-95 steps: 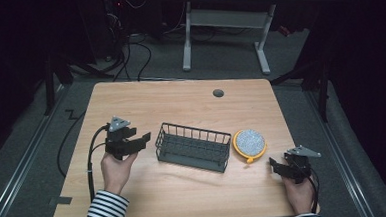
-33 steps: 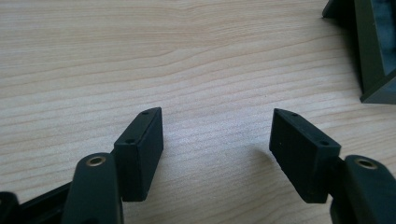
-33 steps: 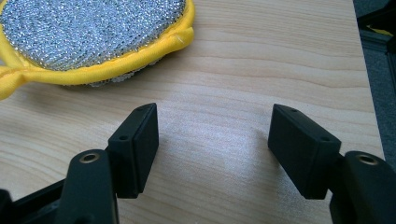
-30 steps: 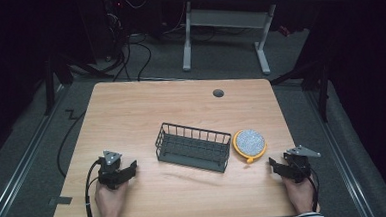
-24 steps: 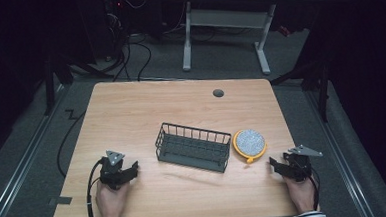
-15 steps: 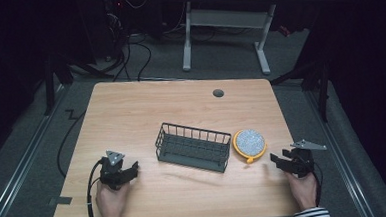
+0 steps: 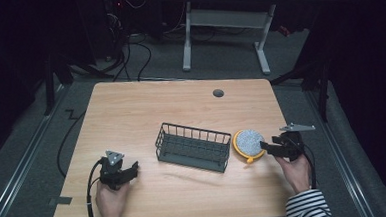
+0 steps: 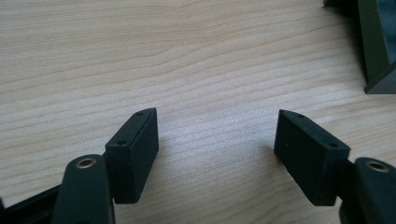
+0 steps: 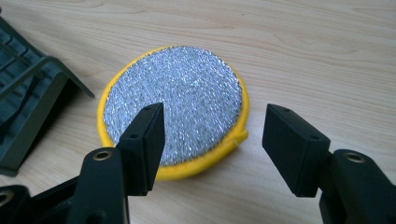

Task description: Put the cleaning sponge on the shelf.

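1. Since half a second back: right gripper (image 7: 267, 146) shifting in toward the scouring pad (image 7: 249, 142); left gripper (image 7: 129, 170) staying put, basket and pad lying unchanged.
2. Landmark: dark wire basket (image 7: 193, 146), sitting near the middle of the wooden table (image 7: 146, 106).
3. Lying flat just right of the basket: round scouring pad, silver mesh face up, yellow rim; appearing close beside the basket's right end, contact not resolvable from the high view.
4. Hovering right of the basket, just beyond the pad: right gripper, held in the right hand (image 7: 295, 170), pointing toward the pad.
5. In the right gripper view: jaws of the right gripper (image 9: 212, 130) standing spread, pinching nothing; left jaw overlapping the pad (image 9: 175, 102), right jaw over bare wood beside the yellow rim; basket corner (image 9: 32, 88) showing at left.
6. Resting left of the basket, toward the near edge: left gripper, held in the left hand (image 7: 110, 200).
7. In the left gripper view: jaws of the left gripper (image 8: 217, 128) standing wide apart over bare wood, gripping nothing; basket foot (image 8: 376, 46) showing at upper right.
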`<state>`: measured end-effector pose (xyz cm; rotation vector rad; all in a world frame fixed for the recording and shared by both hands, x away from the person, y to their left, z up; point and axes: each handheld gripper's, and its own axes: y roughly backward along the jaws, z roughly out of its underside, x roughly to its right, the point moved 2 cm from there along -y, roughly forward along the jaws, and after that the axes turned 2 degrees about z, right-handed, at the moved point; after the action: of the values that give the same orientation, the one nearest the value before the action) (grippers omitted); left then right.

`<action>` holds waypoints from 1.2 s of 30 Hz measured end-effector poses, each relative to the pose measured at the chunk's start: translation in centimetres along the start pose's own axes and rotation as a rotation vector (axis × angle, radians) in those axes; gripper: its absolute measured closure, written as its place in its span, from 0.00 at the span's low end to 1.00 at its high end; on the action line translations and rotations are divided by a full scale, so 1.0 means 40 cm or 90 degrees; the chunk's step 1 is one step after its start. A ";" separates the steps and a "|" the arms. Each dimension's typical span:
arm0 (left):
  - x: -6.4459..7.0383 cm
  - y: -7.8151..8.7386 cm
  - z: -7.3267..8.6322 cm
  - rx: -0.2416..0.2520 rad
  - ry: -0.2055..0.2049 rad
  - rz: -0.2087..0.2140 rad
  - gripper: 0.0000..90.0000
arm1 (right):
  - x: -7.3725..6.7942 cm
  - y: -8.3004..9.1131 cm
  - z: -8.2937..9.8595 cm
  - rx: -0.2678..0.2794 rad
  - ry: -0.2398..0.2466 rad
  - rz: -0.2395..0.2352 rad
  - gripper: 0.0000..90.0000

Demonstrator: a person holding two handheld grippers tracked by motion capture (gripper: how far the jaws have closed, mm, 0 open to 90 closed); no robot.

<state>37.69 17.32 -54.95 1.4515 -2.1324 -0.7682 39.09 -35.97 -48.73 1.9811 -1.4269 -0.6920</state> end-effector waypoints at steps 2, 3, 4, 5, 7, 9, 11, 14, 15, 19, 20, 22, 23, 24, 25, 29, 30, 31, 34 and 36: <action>0.000 0.000 0.000 0.001 0.001 0.001 0.35 | 0.000 -0.006 -0.005 -0.005 -0.003 -0.003 0.44; 0.000 0.000 0.000 0.001 0.001 0.001 0.35 | 0.001 -0.016 -0.010 -0.011 -0.005 -0.003 0.43; 0.000 0.000 0.000 0.001 0.001 0.000 0.35 | 0.001 -0.026 -0.016 -0.018 -0.005 -0.002 0.43; 0.000 0.000 0.000 0.001 0.001 0.001 0.35 | 0.001 -0.035 -0.021 -0.026 -0.006 0.000 0.43; 0.000 0.000 0.000 0.001 0.001 0.001 0.35 | 0.003 -0.051 -0.028 -0.036 -0.006 0.006 0.43; 0.000 0.000 0.000 0.001 0.001 0.001 0.34 | 0.003 -0.065 -0.033 -0.050 0.006 0.023 0.43; 0.000 0.000 0.000 0.001 0.001 0.001 0.34 | 0.004 -0.076 -0.036 -0.057 0.003 0.020 0.43; 0.000 0.000 0.000 0.001 0.001 0.001 0.34 | 0.008 -0.089 -0.041 -0.067 -0.008 0.016 0.43; 0.000 0.000 0.000 0.001 0.001 0.001 0.34 | 0.010 -0.092 -0.042 -0.067 -0.009 0.016 0.43; 0.000 0.000 0.000 0.000 0.001 0.001 0.34 | 0.023 -0.112 -0.040 -0.082 -0.030 0.014 0.43; 0.000 0.000 0.000 0.000 0.001 0.001 0.34 | 0.026 -0.114 -0.039 -0.083 -0.034 0.009 0.43; 0.000 0.000 0.000 -0.002 -0.002 0.002 0.34 | 0.029 -0.119 -0.038 -0.087 -0.038 0.002 0.48; 0.000 0.000 0.000 -0.001 -0.002 0.001 0.34 | 0.029 -0.121 -0.037 -0.088 -0.039 -0.004 0.50; 0.000 0.000 0.000 -0.001 -0.003 0.001 0.34 | 0.029 -0.123 -0.036 -0.094 -0.044 -0.012 0.53; 0.000 0.000 0.000 -0.001 -0.003 0.001 0.33 | 0.030 -0.124 -0.036 -0.097 -0.046 -0.019 0.55; 0.001 0.000 0.000 -0.001 -0.003 0.001 0.33 | 0.032 -0.128 -0.034 -0.106 -0.048 -0.031 0.66; 0.001 0.000 0.000 -0.002 -0.003 0.001 0.33 | 0.032 -0.128 -0.034 -0.107 -0.046 -0.032 0.69; 0.001 0.000 0.000 -0.002 -0.003 0.002 0.33 | 0.032 -0.129 -0.034 -0.107 -0.045 -0.033 0.72; 0.000 0.000 0.000 -0.001 -0.002 0.003 0.33 | 0.034 -0.129 -0.033 -0.107 -0.048 -0.041 0.80; 0.000 0.000 0.000 -0.001 -0.001 0.004 0.33 | 0.031 -0.128 -0.032 -0.100 -0.041 -0.037 0.84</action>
<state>37.67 17.34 -54.96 1.4432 -2.1367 -0.7694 43.65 -35.68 -51.61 1.8993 -1.3132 -0.8738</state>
